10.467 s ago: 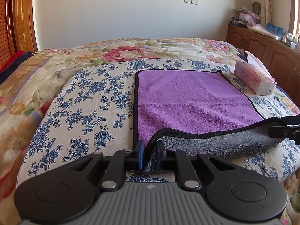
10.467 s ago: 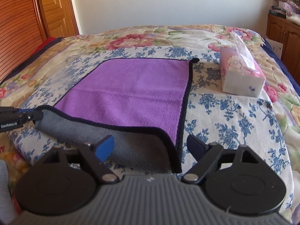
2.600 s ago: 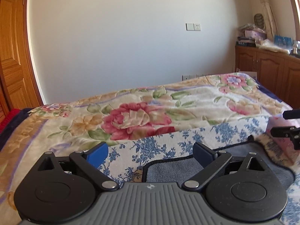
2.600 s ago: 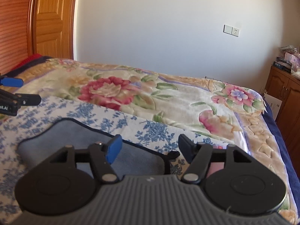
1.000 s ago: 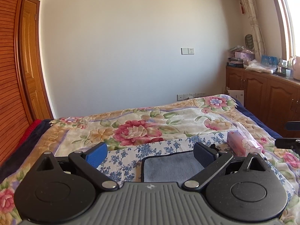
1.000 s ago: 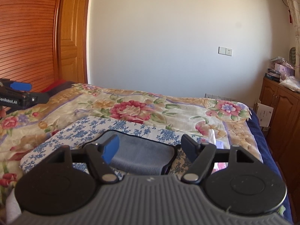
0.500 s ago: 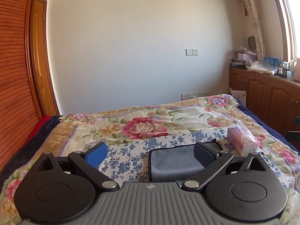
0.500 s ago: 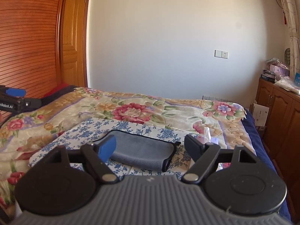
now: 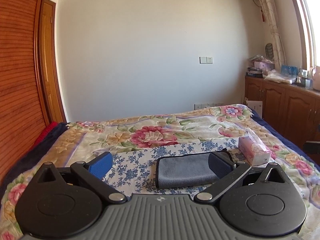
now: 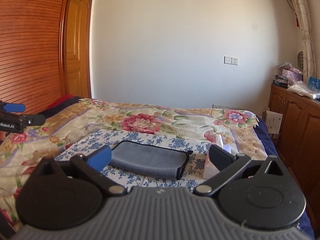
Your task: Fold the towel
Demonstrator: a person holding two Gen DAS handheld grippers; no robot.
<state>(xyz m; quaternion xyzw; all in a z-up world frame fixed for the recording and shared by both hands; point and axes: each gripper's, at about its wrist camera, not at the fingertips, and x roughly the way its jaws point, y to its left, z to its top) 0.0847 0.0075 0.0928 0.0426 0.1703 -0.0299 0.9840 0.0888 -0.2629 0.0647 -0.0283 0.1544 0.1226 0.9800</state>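
The towel [image 9: 186, 170] lies folded in half on the blue-flowered cloth [image 9: 132, 172], grey side up with a black hem; it also shows in the right wrist view [image 10: 148, 162]. My left gripper [image 9: 160, 165] is open and empty, held back above the bed's near side. My right gripper [image 10: 160, 157] is open and empty, also drawn back from the towel. The left gripper's body [image 10: 18, 118] shows at the left edge of the right wrist view.
A pink tissue box [image 9: 254, 153] stands right of the towel, partly hidden by my right finger in the right wrist view [image 10: 210, 170]. The floral bedspread [image 9: 152, 134] covers the bed. Wooden cabinets [image 9: 284, 108] line the right wall; a slatted wardrobe [image 10: 30, 46] is left.
Both grippers have pulled back and away from the folded towel, so it looks smaller and lower. Both stay open. The towel has not moved.
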